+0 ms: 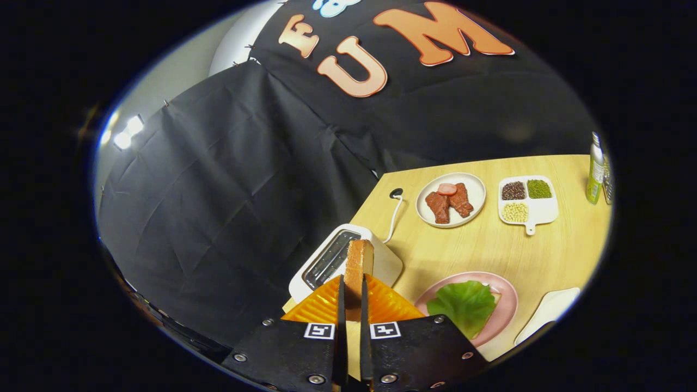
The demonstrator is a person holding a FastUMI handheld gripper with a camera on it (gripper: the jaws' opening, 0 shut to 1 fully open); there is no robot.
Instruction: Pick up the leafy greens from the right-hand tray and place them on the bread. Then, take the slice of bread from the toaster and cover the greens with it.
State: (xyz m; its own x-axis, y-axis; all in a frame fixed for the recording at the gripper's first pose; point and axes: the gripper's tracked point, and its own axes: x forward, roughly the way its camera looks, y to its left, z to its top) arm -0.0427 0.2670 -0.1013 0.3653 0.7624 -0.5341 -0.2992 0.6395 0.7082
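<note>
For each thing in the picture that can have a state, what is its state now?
gripper: shut on the bread slice
bread slice: held upright, out of the toaster
toaster: slot empty
leafy greens: lying on bread on the pink plate

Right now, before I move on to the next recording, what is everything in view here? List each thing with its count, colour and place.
bread slice: 1, golden brown, held between the fingers, above the toaster
toaster: 1, white, at the table's near corner, cord behind it
pink plate: 1, pink, right of the fingers
leafy greens: 1, green, lying on bread on the pink plate
meat plate: 1, white, three reddish-brown pieces, beyond the toaster
divided dish: 1, white, dark, green and pale grains, right of the meat plate
bottle: 1, green, far right of the table
tray: 1, white, right of the pink plate
table: 1, light wood
gripper: 1, shut on the bread slice
</note>
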